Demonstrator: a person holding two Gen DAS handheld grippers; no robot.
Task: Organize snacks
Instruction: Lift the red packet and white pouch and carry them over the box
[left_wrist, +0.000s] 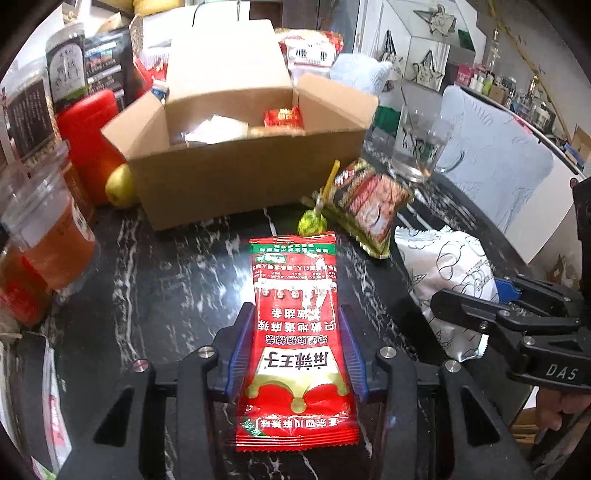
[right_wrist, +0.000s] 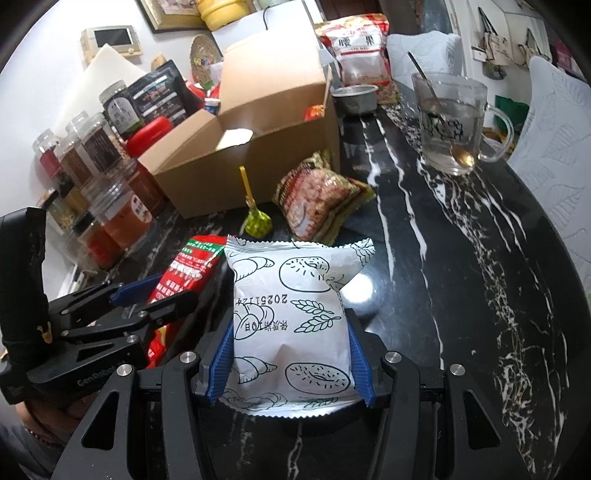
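Both fingers gripping – red packet (left_wrist: 295, 339), white packet (right_wrist: 291, 325).

Both tools are black plastic: the left gripper (left_wrist: 297, 345) and right gripper (right_wrist: 291, 363) show ribbed blue pads (right_wrist: 221, 360), silver screws (left_wrist: 387, 352), white lettering on the side.

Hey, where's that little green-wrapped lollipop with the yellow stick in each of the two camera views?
Left wrist view: the green-wrapped lollipop lies at centre, just beyond the top edge of the red snack packet.
Right wrist view: it lies left of centre, beyond the white bread-print packet.
Shared landmark: the open cardboard box directly behind it.
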